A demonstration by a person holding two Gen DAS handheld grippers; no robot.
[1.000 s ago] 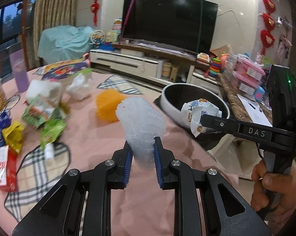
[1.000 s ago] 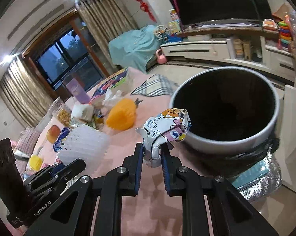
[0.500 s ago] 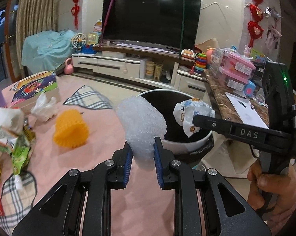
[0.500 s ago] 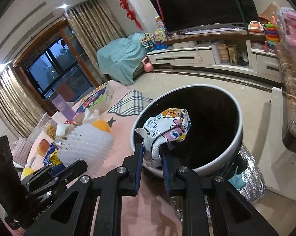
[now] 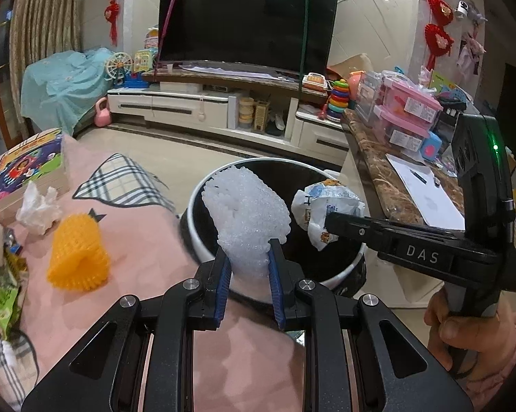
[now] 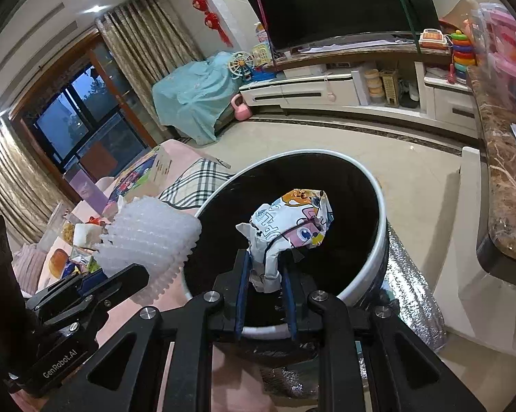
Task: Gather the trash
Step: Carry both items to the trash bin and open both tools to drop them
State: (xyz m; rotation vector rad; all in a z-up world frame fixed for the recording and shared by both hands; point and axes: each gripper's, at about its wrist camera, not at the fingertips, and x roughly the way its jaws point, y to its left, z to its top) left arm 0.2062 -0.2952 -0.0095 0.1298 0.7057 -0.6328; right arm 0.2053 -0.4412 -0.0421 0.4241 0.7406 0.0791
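We hold two grippers over one round, white-rimmed bin [image 5: 203, 240] with a black inside, standing at the edge of the pink cloth-covered table [image 5: 148, 240]. Our left gripper [image 5: 247, 261] is clamped on one white, knobbly foam sleeve [image 5: 251, 216], which stands up between its blue pads above the bin's near rim. Our right gripper [image 6: 264, 274] is squeezed tight on one crumpled, cartoon-printed wrapper [image 6: 292, 226], hanging over the bin's mouth. Left of the left gripper lie one orange foam net [image 5: 76, 257], ribbed and curled, and one wad of white tissue [image 5: 39, 207].
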